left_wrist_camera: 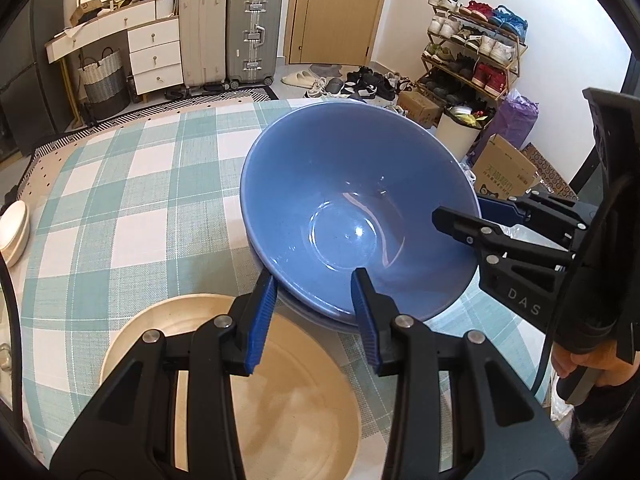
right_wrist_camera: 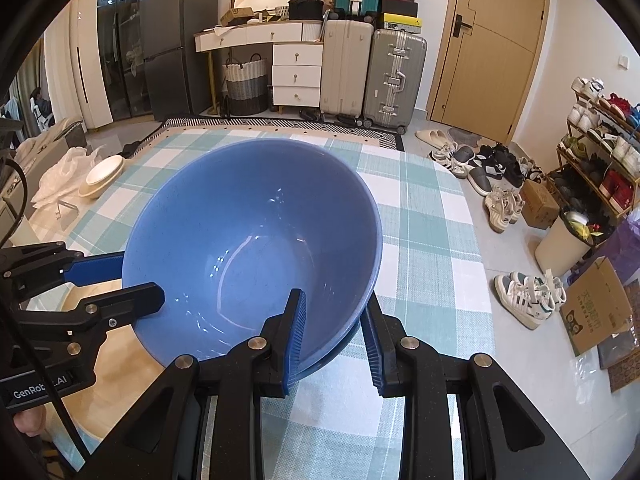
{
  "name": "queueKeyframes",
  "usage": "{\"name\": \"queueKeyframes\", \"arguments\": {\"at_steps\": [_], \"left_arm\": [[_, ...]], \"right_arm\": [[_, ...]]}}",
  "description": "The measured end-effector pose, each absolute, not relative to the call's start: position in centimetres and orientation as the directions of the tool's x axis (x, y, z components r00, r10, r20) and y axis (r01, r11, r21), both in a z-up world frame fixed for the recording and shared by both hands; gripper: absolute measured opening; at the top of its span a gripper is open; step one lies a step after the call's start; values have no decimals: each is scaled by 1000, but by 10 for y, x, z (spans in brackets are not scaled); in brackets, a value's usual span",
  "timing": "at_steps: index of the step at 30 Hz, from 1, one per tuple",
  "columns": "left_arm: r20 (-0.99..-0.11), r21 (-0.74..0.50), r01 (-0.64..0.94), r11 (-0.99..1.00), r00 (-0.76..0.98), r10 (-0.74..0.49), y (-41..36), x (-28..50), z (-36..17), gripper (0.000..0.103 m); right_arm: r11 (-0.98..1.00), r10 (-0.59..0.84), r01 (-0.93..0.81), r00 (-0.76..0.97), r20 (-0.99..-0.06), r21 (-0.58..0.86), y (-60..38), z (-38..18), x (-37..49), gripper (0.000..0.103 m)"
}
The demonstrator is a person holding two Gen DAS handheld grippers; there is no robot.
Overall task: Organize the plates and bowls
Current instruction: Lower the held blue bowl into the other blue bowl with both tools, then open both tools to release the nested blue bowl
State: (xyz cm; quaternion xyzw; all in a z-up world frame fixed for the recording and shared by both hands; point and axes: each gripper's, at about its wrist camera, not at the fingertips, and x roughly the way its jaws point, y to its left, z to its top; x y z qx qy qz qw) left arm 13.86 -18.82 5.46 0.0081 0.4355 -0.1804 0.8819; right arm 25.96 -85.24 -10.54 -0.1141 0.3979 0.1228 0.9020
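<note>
A large blue bowl (left_wrist_camera: 352, 200) (right_wrist_camera: 248, 232) hangs tilted over the checked tablecloth, and a second blue rim (left_wrist_camera: 316, 318) shows just under it. My left gripper (left_wrist_camera: 316, 320) is shut on its near rim, one pad inside and one outside. My right gripper (right_wrist_camera: 336, 344) is shut on the rim at the other side, again one pad inside and one outside. Each gripper shows in the other's view: the right gripper (left_wrist_camera: 476, 214) and the left gripper (right_wrist_camera: 120, 284). A cream plate (left_wrist_camera: 248, 408) (right_wrist_camera: 120, 364) lies on the table below the left gripper.
Stacked cream bowls (left_wrist_camera: 14, 232) (right_wrist_camera: 102, 178) sit at the table's far left edge, near a white plastic bag (right_wrist_camera: 64, 168). The table's (right_wrist_camera: 432, 240) right edge drops to a floor with shoes (right_wrist_camera: 528, 296), a bin (right_wrist_camera: 564, 240) and a cardboard box (right_wrist_camera: 600, 312).
</note>
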Motion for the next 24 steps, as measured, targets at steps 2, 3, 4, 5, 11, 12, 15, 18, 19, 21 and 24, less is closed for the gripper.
{"name": "queueKeyframes", "arguments": {"at_steps": [2,3,4,5,11,12,15,18,19,21,24], "left_arm": [[-773,-137,327,935,555,-307,-190,139,53,35],[-774,-134,327,935,555,-305,-190,140,51,35],[-775,-132,328,936,555,-303,-190,140,50,35],[-775,-129,327,936,556,-301,-190,141,49,35],[-776,-100,328,939,565,-280,-192,142,46,35],[-776,-99,329,939,565,-279,-193,142,46,35],[-777,-100,327,940,564,-279,-193,143,45,35],[-780,-106,325,940,560,-281,-192,142,43,35],[-780,-111,323,940,557,-283,-192,143,42,35],[-782,-117,319,940,554,-285,-191,144,41,35],[-784,-118,318,941,551,-285,-189,145,39,35]], "right_arm": [[944,126,-311,651,-749,-112,-854,-107,260,29],[944,124,-311,651,-749,-114,-854,-108,260,29],[944,122,-310,650,-750,-116,-853,-109,260,29],[944,121,-310,649,-751,-116,-853,-110,260,29],[942,113,-313,645,-756,-126,-851,-113,262,29],[942,115,-313,644,-757,-124,-851,-113,262,29],[942,117,-314,643,-757,-122,-851,-113,261,29],[940,120,-318,642,-758,-120,-851,-113,261,30],[940,122,-321,640,-759,-118,-851,-113,261,30],[938,124,-324,639,-760,-120,-850,-114,260,30],[937,128,-330,637,-760,-119,-850,-114,259,30]]}}
